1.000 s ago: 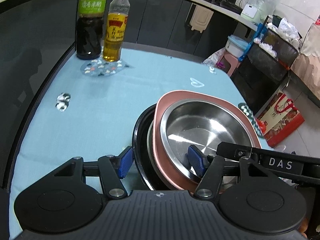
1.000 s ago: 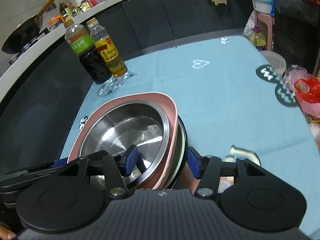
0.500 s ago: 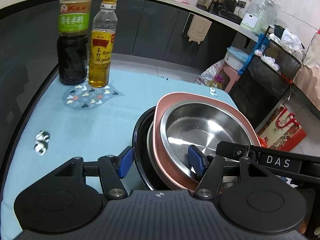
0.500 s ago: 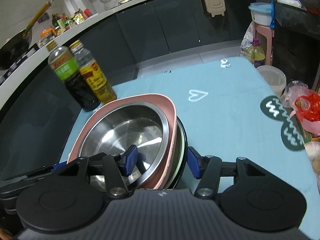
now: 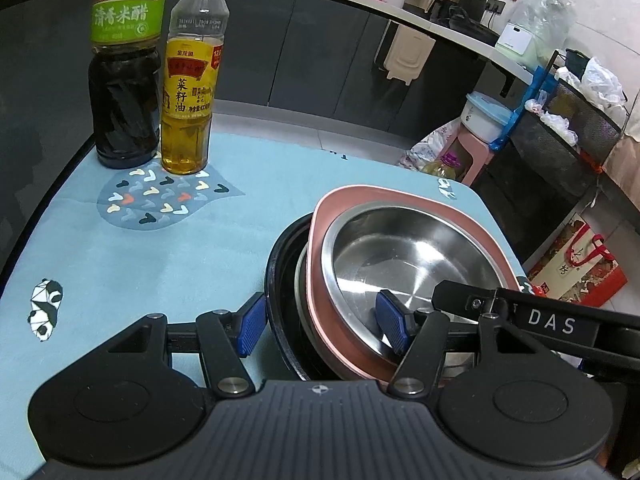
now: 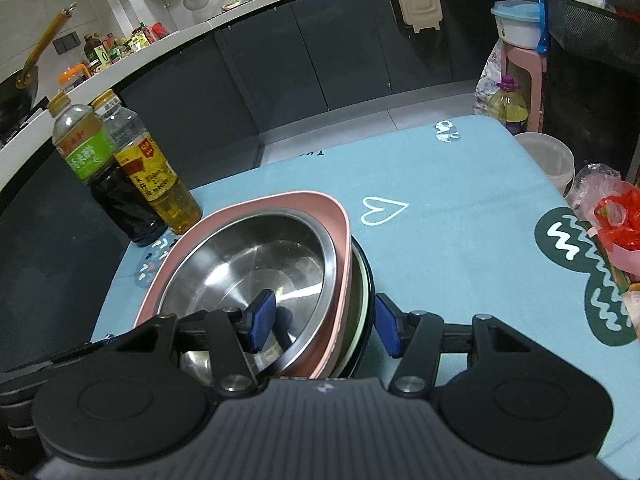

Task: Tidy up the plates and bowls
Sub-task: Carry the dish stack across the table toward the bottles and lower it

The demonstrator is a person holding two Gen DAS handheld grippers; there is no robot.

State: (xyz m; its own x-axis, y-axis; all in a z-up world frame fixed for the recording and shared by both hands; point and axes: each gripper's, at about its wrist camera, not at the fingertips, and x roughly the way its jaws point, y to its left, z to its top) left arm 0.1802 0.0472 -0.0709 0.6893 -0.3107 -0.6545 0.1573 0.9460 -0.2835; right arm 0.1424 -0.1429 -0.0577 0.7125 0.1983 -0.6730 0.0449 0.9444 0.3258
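Stack of dishes [image 5: 400, 264] carried nearer vinegar bottle [image 5: 124, 80] & oil bottle [image 5: 188, 92], both jaws clamped on stack rims.

A table covered in a light blue cloth [image 5: 168, 264]. A dark vinegar bottle [image 5: 124, 80] and an oil bottle [image 5: 190, 92] stand together at its far corner.

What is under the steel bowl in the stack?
The steel bowl sits inside a pink dish. Below that, a pale plate rim and a black plate show. Anything further down is covered.
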